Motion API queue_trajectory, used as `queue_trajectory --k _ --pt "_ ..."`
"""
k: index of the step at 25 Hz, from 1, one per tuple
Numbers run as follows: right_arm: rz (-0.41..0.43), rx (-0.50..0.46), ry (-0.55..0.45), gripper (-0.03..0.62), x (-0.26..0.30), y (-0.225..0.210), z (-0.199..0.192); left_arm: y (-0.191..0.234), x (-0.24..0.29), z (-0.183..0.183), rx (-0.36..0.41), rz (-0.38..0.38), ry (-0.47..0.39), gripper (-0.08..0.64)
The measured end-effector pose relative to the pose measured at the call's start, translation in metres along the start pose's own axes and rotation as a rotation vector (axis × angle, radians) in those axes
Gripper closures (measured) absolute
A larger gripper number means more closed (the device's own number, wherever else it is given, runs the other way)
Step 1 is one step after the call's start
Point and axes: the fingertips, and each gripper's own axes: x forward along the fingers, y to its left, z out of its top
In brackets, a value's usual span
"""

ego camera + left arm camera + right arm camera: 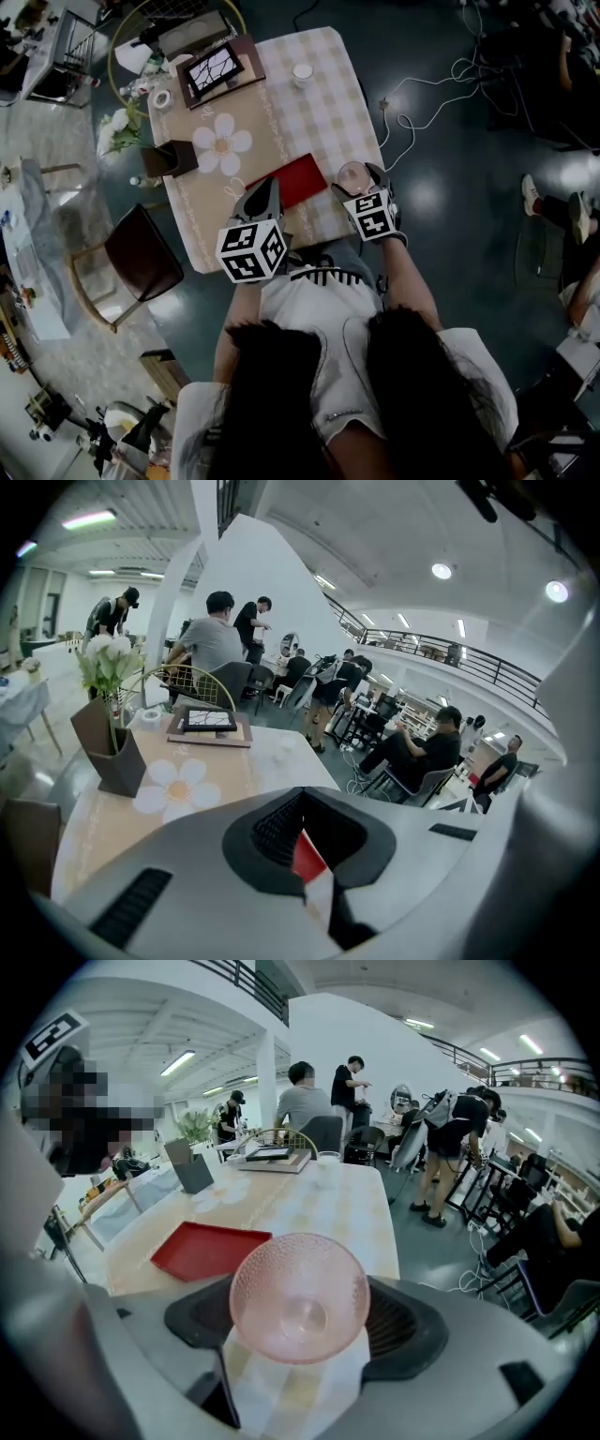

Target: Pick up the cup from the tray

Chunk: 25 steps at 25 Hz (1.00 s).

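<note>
A pink dimpled glass cup point(298, 1293) sits between the black pads of my right gripper point(300, 1316), lifted off the table with its mouth facing the camera. In the head view the cup point(353, 174) and right gripper point(358, 183) are over the checked tablecloth, just right of the red tray point(292, 178). The red tray point(208, 1249) lies flat on the table with nothing on it. My left gripper point(270, 187) hovers over the tray's near left corner, fingers together and nothing held. A sliver of the red tray point(307, 853) shows through the left gripper point(305, 808).
A brown holder with white flowers point(169, 157), a flower-shaped mat point(221, 142), a framed picture on a dark board point(217, 67), a tape roll point(161, 98) and a small white cup point(302, 73) stand further along the table. A brown chair point(141, 253) is at the left; cables point(422, 103) lie on the floor.
</note>
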Motion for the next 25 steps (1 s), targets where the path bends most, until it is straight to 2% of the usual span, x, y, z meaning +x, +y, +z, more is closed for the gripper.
queue_trajectory --k 4,9,15,20,25 --pt "-0.006 0.008 0.015 0.195 -0.004 0.002 -0.003 0.004 -0.006 0.000 -0.027 0.008 -0.015 0.554" --pt "-0.026 0.015 -0.071 0.195 -0.017 0.001 0.016 0.002 -0.008 -0.001 -0.014 -0.006 -0.019 0.554" --pt "-0.056 -0.024 -0.140 0.193 -0.042 -0.004 0.036 0.000 -0.010 0.001 -0.007 -0.019 -0.034 0.554" --pt "-0.024 0.003 -0.198 0.195 -0.061 -0.003 0.055 0.003 -0.013 0.003 -0.007 -0.016 -0.040 0.554" --pt "0.080 -0.029 -0.261 0.208 -0.083 0.026 0.085 0.004 -0.016 0.001 -0.010 -0.013 -0.046 0.554"
